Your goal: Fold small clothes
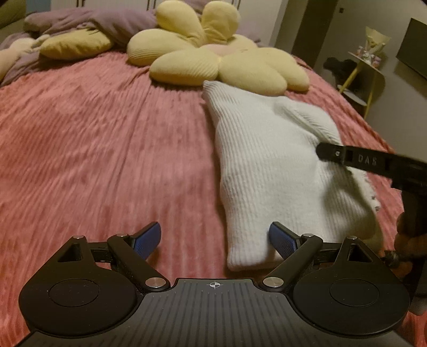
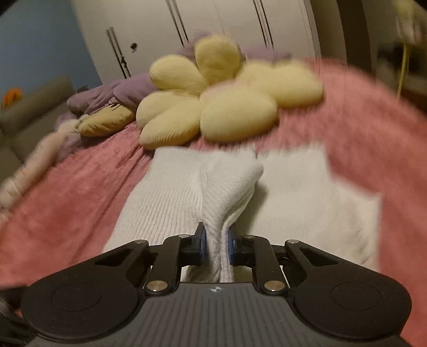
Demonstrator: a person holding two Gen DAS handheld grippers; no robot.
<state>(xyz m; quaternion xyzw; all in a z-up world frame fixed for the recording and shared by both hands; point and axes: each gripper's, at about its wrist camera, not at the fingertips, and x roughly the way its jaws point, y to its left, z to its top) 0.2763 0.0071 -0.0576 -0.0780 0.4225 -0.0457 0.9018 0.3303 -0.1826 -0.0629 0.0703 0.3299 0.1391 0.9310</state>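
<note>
On the bed: a pink ribbed blanket covers the whole surface, and everything below is placed against the yellow flower-shaped cushion lying on it.
White knitted garment: lies on the blanket just in front of the flower cushion, its far cuff nearly touching a petal; it runs from there toward the left wrist camera, ribbed and partly doubled over, with a raised fold on the side away from the cushion's purple neighbour.
Right gripper: its jaws are pressed together on a pinched ridge of the white garment, and the knit bulges up between the blue pads and fans out toward the cushion.
Right gripper, from the left wrist view: a black finger reaches in over the garment, on the side of the fold farther from the cushion; a person's hand shows at the frame edge behind it.
Left gripper: jaws spread wide, nothing between them; it hangs low over the end of the garment farthest from the cushion, one blue pad over bare blanket, the other beside the garment's near hem. Whether that pad touches the knit I cannot tell.
Purple bedding: bunched behind the flower cushion.
Plain yellow pillow: beside the cushion, against the purple bedding.
Yellow side table: off the bed, well apart from the cushion.
</note>
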